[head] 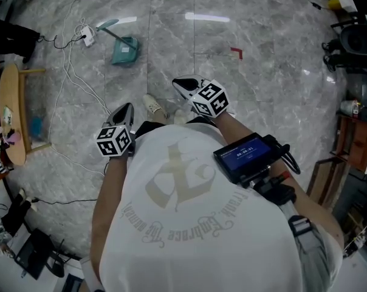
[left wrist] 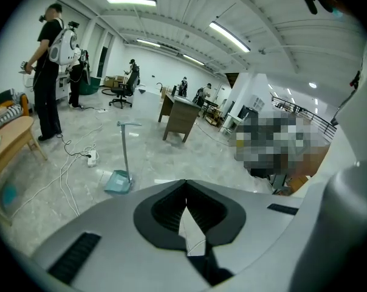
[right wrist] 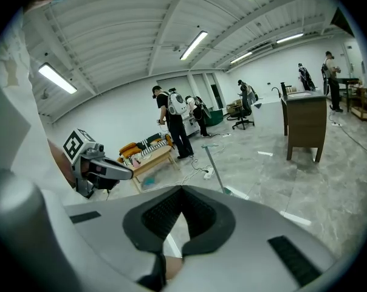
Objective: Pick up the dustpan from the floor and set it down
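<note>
The teal dustpan (head: pixel 124 50) stands on the grey marble floor with its long handle (head: pixel 107 24) upright, some way ahead of me and to the left. In the left gripper view the dustpan (left wrist: pixel 118 181) is beyond the jaws, left of centre. In the right gripper view its handle (right wrist: pixel 214 163) rises just above the jaws and the pan is mostly hidden. My left gripper (head: pixel 126 109) (left wrist: pixel 185 185) is shut and holds nothing. My right gripper (head: pixel 183 84) (right wrist: pixel 182 191) is shut and empty too. Both are well short of the dustpan.
White cables and a power strip (head: pixel 87 36) lie on the floor left of the dustpan. A wooden bench (head: pixel 11 114) stands at the left. A small red object (head: pixel 236 52) lies farther right. A wooden desk (left wrist: pixel 180 117) and several people stand beyond.
</note>
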Action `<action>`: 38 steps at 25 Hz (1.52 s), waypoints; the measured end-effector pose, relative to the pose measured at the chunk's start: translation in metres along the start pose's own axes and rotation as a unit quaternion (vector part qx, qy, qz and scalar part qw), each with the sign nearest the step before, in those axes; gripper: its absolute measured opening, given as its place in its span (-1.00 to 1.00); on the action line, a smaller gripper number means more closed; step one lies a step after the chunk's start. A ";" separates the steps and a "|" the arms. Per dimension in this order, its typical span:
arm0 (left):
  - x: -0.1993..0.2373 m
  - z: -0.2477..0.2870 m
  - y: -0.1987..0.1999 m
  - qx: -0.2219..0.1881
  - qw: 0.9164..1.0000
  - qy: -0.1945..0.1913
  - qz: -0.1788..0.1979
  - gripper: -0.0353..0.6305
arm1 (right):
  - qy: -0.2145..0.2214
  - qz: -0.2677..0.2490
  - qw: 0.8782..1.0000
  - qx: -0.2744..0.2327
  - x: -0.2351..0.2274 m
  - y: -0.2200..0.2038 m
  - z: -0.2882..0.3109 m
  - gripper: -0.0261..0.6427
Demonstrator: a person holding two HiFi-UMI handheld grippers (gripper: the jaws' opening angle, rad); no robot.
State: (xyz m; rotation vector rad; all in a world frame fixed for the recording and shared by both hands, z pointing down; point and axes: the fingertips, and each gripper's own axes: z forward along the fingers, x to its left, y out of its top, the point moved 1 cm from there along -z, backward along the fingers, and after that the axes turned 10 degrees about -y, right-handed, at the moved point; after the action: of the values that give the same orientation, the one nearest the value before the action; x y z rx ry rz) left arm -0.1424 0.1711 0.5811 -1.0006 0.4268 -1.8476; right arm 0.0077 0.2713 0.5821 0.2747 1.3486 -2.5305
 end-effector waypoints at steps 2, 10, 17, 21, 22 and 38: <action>0.013 0.007 0.010 0.002 1.000 -0.005 0.001 -0.86 | -0.006 0.005 1.000 0.006 -0.007 0.006 0.014 -0.87; 0.031 0.008 0.025 0.001 1.000 -0.005 -0.003 -0.86 | -0.014 0.006 1.000 0.010 -0.012 0.019 0.025 -0.87; 0.033 0.007 0.043 0.004 1.000 -0.015 0.003 -0.86 | -0.018 0.005 1.000 0.008 -0.011 0.037 0.029 -0.87; 0.043 0.009 0.053 0.006 1.000 -0.021 0.005 -0.86 | -0.026 0.006 1.000 0.010 -0.014 0.044 0.036 -0.87; 0.053 0.011 0.057 0.006 1.000 -0.023 0.005 -0.86 | -0.029 0.006 0.999 0.011 -0.015 0.048 0.045 -0.87; 0.143 0.005 0.104 -0.030 0.999 -0.038 -0.002 -0.86 | -0.068 -0.017 0.997 0.025 -0.015 0.101 0.114 -0.87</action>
State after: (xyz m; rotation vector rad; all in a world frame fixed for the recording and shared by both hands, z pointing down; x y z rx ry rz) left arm -0.1075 -0.0019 0.5804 -1.1089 0.4371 -1.8028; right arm 0.0490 0.1244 0.5703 0.0878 1.2508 -2.5623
